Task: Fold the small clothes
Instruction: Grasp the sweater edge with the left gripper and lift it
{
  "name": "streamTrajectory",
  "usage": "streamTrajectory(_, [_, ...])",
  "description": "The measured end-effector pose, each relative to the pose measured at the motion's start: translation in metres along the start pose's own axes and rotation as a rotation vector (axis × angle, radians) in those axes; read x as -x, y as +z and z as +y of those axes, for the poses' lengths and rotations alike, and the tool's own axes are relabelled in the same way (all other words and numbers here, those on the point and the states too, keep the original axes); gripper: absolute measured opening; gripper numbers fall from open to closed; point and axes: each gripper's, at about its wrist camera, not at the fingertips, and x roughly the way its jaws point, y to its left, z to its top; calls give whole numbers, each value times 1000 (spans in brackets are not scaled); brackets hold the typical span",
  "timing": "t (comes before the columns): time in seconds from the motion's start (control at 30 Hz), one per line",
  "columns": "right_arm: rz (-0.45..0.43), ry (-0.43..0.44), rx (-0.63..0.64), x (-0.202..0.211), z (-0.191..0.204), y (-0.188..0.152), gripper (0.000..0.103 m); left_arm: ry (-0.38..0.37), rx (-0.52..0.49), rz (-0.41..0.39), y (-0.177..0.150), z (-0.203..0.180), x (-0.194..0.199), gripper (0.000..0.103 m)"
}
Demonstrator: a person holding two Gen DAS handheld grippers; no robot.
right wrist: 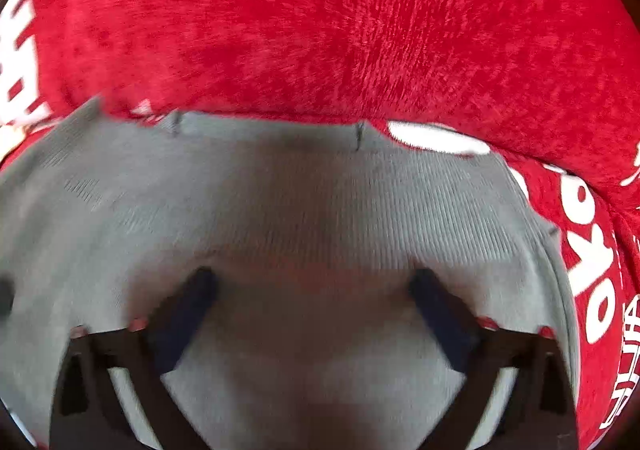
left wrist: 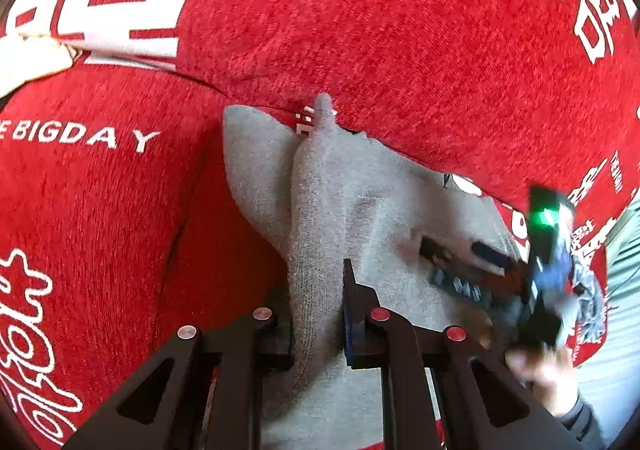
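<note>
In the lower centre of the frame the left gripper [left wrist: 318, 314] pinches a raised ridge of the grey garment [left wrist: 384, 205], its dark pads pressed on either side of the fold. The grey cloth spreads from there toward the right and lies on a red cloth [left wrist: 360, 17] printed with white lettering, which fills the upper and left parts. At the right edge the right gripper [left wrist: 460, 262] appears blurred above the grey fabric, a green light on it, with a hand [left wrist: 548, 374] below.

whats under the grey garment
The grey garment lies on a red cloth with white lettering, which shows all around it. Whatever is beneath the garment's middle is covered and cannot be seen.
</note>
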Motion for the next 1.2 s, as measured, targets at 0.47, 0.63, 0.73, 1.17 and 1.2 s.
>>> streamTrajectory(0.47, [-87, -69, 53, 55, 5, -79, 103, 89, 4, 14, -1, -17, 0, 16])
streamTrajectory(0.63, [-144, -73, -51, 70, -23, -130, 102, 142, -1, 23, -1, -22, -4, 16])
streamTrajectory(0.73, [-170, -47, -9, 74, -26, -133, 103, 188, -9, 39, -1, -31, -7, 16])
streamTrajectory(1.17, [-161, -10, -157, 108, -143, -144, 103, 239, -200, 53, -6, -181, 9, 13])
streamTrajectory(1.2, [-170, 4, -181, 109, -158, -148, 103, 236, -213, 60, -9, -197, 6, 13])
